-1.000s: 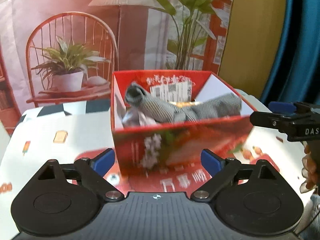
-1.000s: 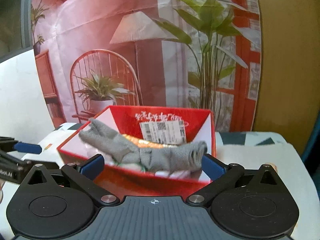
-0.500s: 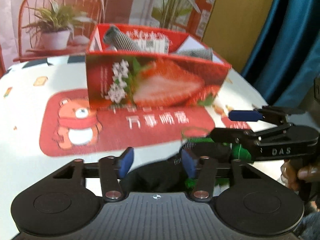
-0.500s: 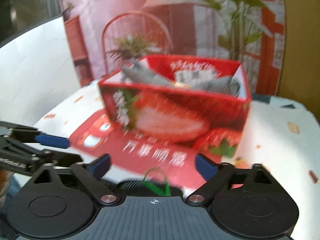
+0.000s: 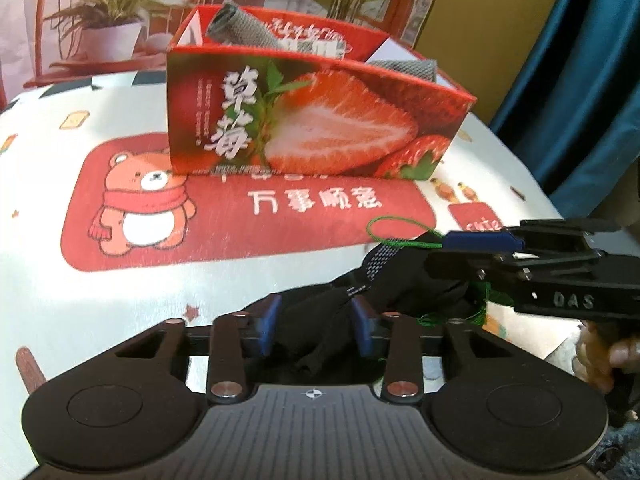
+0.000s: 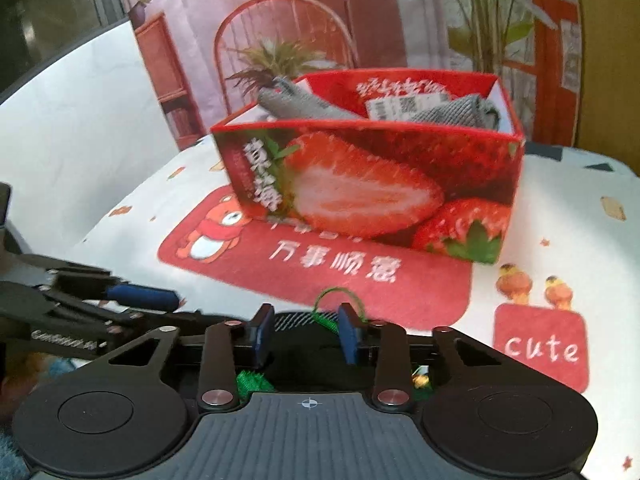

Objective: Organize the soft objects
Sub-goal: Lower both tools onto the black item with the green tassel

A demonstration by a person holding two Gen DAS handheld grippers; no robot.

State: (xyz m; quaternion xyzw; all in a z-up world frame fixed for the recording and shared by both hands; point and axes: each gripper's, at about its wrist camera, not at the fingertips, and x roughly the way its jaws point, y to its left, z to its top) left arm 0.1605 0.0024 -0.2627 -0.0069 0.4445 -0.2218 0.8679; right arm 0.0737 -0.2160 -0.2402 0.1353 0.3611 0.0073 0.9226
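A second ago both grippers hovered high with jaws spread wide, looking into the strawberry box (image 5: 320,120); now both are down at the near edge of the table (image 5: 120,260), and the box stands well beyond them on the red bear mat (image 5: 224,224). The left gripper (image 5: 316,326) is closing its jaws, with one end of a black sock (image 5: 404,280) bunched between its blue pads (image 5: 266,324); the cloth fills the gap and the pads look pressed to it. The right gripper (image 6: 306,334) is closing too, over the sock's other end, with a green string loop (image 6: 340,296) rising between its fingers; whether its pads already pinch the cloth cannot be told. In the left view, part of a hand (image 5: 600,360) shows behind the right gripper's body. Two grey socks (image 6: 304,102) lie in the box, half hidden by its front wall. Most of the black sock is hidden under the grippers, and green thread (image 6: 250,382) peeks out below the right one.
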